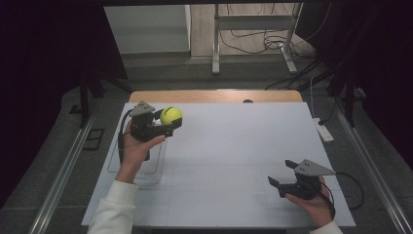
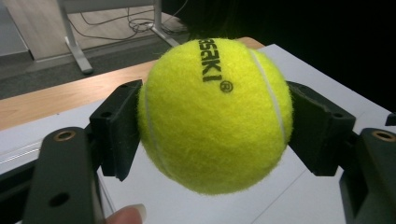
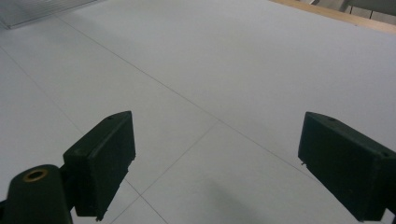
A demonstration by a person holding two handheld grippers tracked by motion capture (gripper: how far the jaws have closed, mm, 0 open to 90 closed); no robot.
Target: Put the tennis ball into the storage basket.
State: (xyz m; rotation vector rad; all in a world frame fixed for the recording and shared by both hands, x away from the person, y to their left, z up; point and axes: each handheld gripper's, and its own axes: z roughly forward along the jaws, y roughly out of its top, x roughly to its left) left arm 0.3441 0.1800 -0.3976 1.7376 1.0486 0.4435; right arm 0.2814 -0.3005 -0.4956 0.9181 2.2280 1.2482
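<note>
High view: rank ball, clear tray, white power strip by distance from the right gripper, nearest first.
From the right gripper, low on the table's right side:
1. Power strip, off the table's right edge, just beyond the gripper.
2. Clear tray, on the left side of the table, by the left forearm.
3. Ball, far left, clamped in the left gripper, held above the table.

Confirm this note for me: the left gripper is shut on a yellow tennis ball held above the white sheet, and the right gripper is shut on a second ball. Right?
Not quite. The left gripper does clamp the yellow tennis ball above the white sheet, but the right gripper holds nothing: the right gripper view shows its jaws standing wide apart over the bare sheet.
</note>
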